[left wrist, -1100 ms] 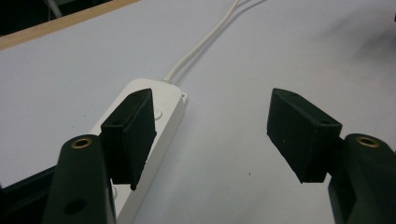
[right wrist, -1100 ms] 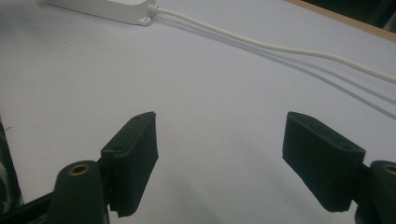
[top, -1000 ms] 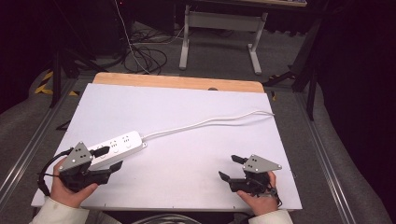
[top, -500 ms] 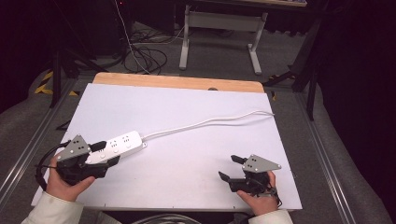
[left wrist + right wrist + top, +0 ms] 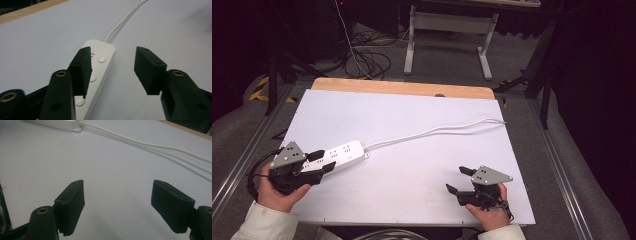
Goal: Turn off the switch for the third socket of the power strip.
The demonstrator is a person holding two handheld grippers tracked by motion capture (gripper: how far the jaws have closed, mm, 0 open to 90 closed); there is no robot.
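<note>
On the near left of the white table (image 5: 412,130), one power strip (image 5: 343,154) lay flat, its single white cord (image 5: 437,131) trailing to the far right edge, and the left gripper (image 5: 323,161) hovered over its near end with jaws wide apart, holding nothing. The right gripper (image 5: 460,180) sat at the near right, well apart from it, also wide open and empty. The strip looked light, stiff and smooth, likely best pinched across its narrow width, while the cord seemed limp and would drag.
</note>
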